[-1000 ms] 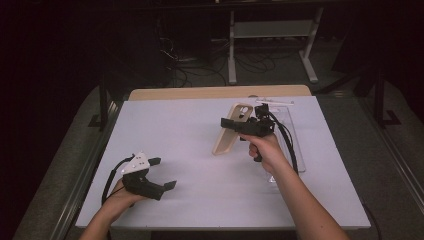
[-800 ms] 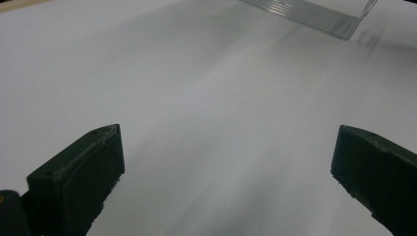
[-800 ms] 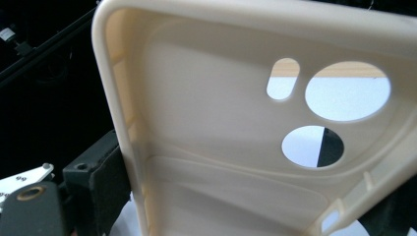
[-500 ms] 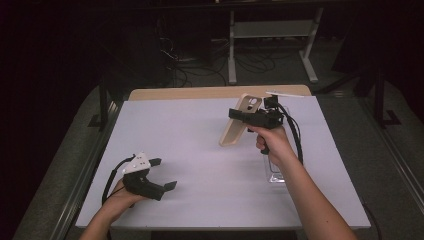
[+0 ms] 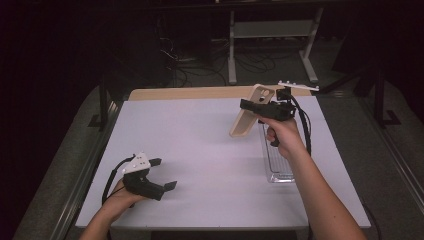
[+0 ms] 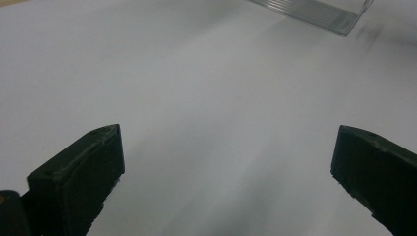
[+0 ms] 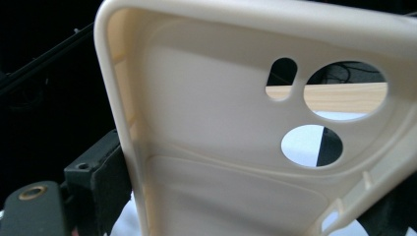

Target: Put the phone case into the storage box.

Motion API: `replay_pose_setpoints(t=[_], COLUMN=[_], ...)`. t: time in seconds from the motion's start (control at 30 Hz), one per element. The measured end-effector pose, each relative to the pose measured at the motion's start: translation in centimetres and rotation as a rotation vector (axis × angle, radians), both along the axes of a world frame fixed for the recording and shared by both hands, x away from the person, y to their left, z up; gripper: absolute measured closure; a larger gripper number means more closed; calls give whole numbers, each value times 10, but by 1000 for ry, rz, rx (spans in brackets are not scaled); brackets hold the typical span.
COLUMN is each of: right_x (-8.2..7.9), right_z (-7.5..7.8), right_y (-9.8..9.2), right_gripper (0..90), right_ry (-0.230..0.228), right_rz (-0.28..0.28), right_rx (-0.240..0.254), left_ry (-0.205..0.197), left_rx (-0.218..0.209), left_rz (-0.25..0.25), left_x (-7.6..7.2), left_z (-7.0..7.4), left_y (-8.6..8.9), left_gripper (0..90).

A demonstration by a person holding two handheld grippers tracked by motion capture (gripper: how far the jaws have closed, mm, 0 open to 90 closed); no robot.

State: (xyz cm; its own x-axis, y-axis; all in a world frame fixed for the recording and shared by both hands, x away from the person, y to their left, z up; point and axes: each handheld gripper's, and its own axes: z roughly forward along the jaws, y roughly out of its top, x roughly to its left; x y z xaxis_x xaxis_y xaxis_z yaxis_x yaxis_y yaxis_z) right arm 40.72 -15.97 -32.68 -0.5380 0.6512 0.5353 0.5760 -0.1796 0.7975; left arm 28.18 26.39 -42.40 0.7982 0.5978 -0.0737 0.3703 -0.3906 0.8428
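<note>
A cream phone case point(image 5: 248, 114) hangs tilted above the table's far right part, with my right gripper point(image 5: 250, 106) shut on it. In the right gripper view the case point(image 7: 236, 128) shows its inner side and camera holes, pinched at its edges between the two black jaws. My left gripper point(image 5: 165, 174) rests low at the near left of the white table point(image 5: 200, 145), held by a hand. Its jaws stand wide apart in the left gripper view, with only bare table between the fingers point(image 6: 78, 182).
A clear plastic tray point(image 5: 276, 155) lies on the table under the right forearm; its ribbed edge point(image 6: 314, 12) shows far ahead of the left gripper. A wooden board point(image 5: 190, 93) lines the table's far edge. Dark floor, cables and a metal stand lie beyond.
My right gripper has lifted the phone case up and toward the far side, away from the tray. The left gripper has stayed put.
</note>
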Motion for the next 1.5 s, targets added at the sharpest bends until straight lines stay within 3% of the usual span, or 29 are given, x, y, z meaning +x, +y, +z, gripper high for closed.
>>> replay_pose_setpoints(t=[0.23, 0.97, 1.2, 1.5], right_x=[2, 7, 13, 24], right_z=[5, 20, 22, 18], right_y=[-13, -51, -53, -52], right_gripper=[98, 99, 100, 100], right_ry=[4, -2, 1, 14], right_rz=[-39, -148, -168, -212], right_rx=[-21, -177, -255, -375], left_ry=[1, 4, 20, 11], left_rx=[-12, -8, -12, -3], left_rz=[4, 2, 2, -2], left_x=[0, 0, -1, 0], left_z=[-1, -1, -1, -1], left_y=[0, 0, -1, 0], left_gripper=[0, 0, 0, 0])
